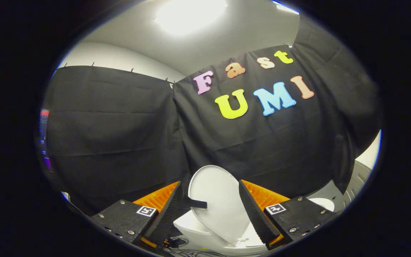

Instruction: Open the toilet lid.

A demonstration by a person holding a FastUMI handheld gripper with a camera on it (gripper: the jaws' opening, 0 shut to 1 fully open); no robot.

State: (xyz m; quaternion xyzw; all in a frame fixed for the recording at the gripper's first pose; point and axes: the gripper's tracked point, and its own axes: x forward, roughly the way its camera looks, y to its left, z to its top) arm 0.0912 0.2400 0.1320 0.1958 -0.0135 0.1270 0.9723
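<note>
Lid (217,200) is standing raised, nearly upright, leaning back toward the black cloth (120,135) above the toilet bowl (198,232). Gripper (211,200) is holding its fingers spread, touching nothing, with the lid lying just ahead between them.

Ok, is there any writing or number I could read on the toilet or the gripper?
Lid: none.
Gripper, open, with the raised lid beyond its fingers: two square tags, patterns only, no letters.
Screen beside the cloth: too blurred to read.
</note>
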